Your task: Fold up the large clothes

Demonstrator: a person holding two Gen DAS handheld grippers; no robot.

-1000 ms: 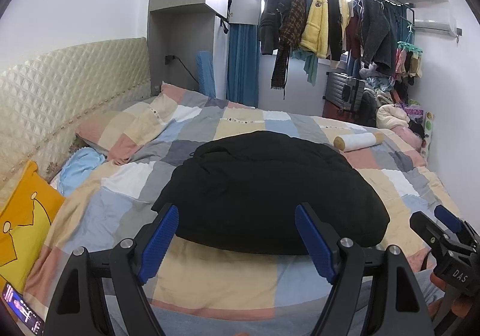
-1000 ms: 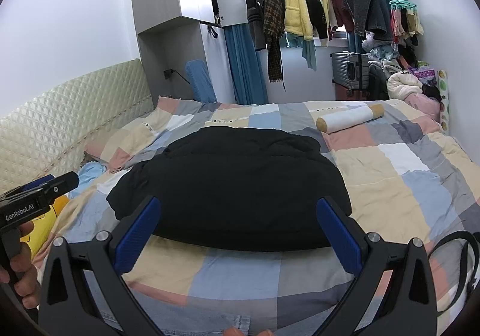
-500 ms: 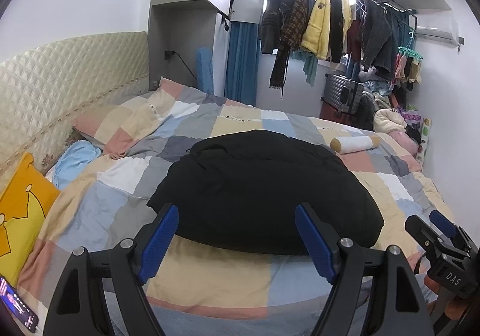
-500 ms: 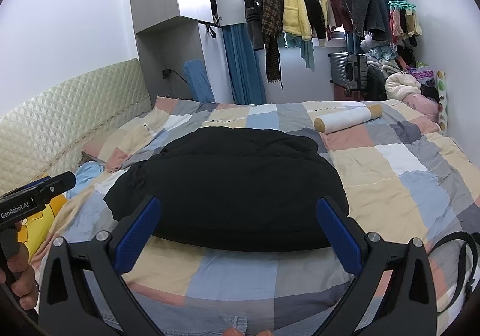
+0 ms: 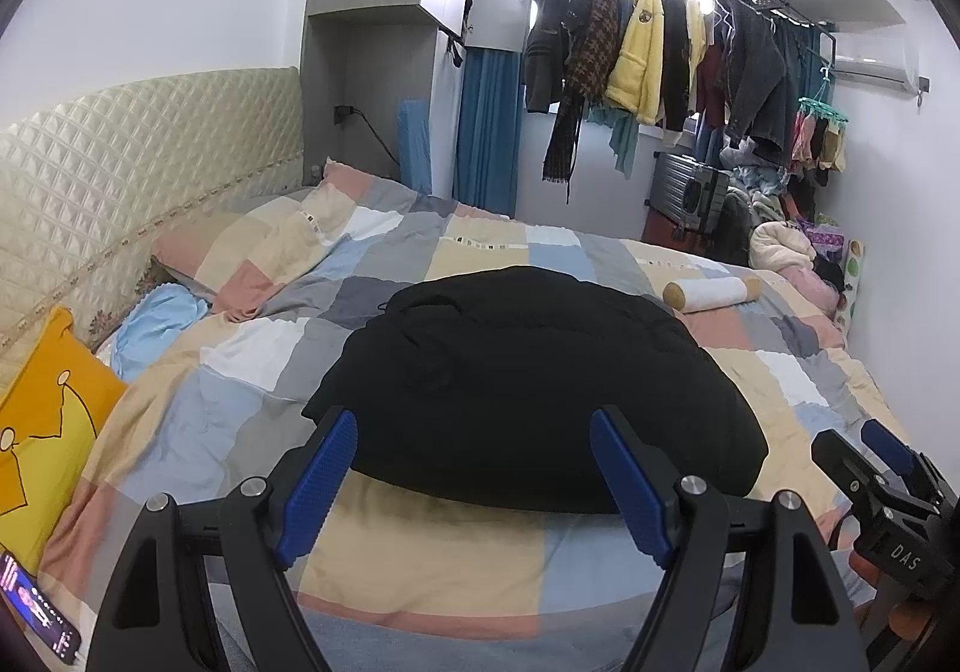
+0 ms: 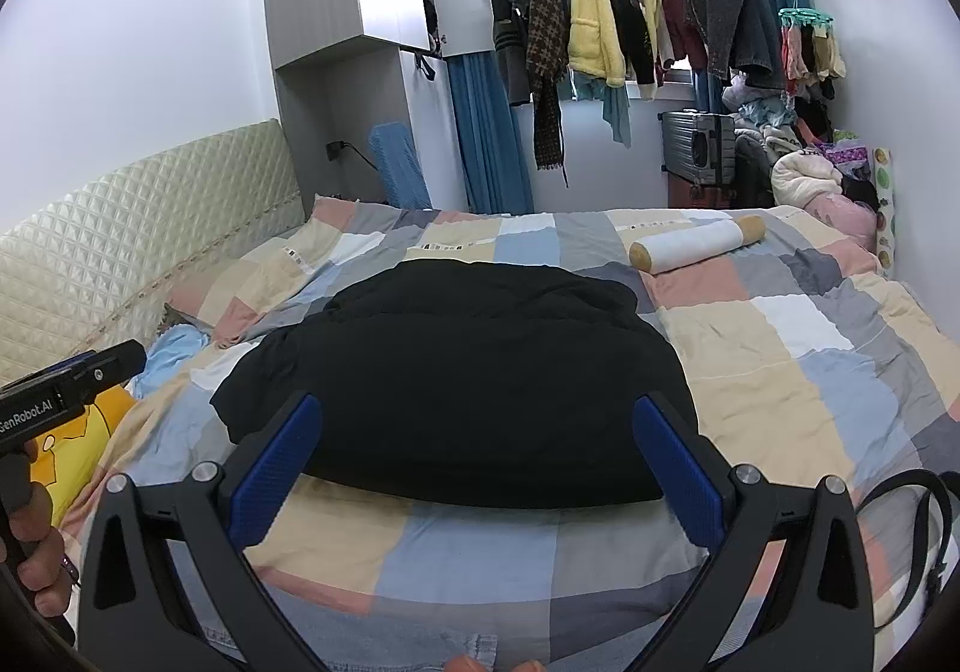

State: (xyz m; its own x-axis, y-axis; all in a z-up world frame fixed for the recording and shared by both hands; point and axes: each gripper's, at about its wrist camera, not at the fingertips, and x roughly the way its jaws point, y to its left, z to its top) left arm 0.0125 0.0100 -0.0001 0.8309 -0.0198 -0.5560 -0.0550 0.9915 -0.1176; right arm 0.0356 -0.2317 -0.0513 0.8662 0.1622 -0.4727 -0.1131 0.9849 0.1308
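Note:
A large black garment [image 5: 528, 384] lies folded in a thick rounded pile in the middle of the patchwork bed; it also shows in the right wrist view [image 6: 462, 378]. My left gripper [image 5: 474, 468] is open and empty, held above the bed's near edge just short of the garment. My right gripper [image 6: 480, 456] is open and empty too, at the garment's near edge. Each gripper shows at the side of the other's view: the right one [image 5: 888, 468] and the left one [image 6: 72, 390].
The checked quilt [image 6: 780, 372] covers the bed. A white bolster roll [image 6: 696, 243] lies at the far right. A yellow cushion [image 5: 42, 408] and light blue cloth [image 5: 156, 318] sit by the headboard. A phone [image 5: 42, 606] lies bottom left. Clothes hang on a rack [image 6: 630, 24].
Both grippers stay open and empty. The left wrist view has lifted and drawn back slightly. The garment has not moved.

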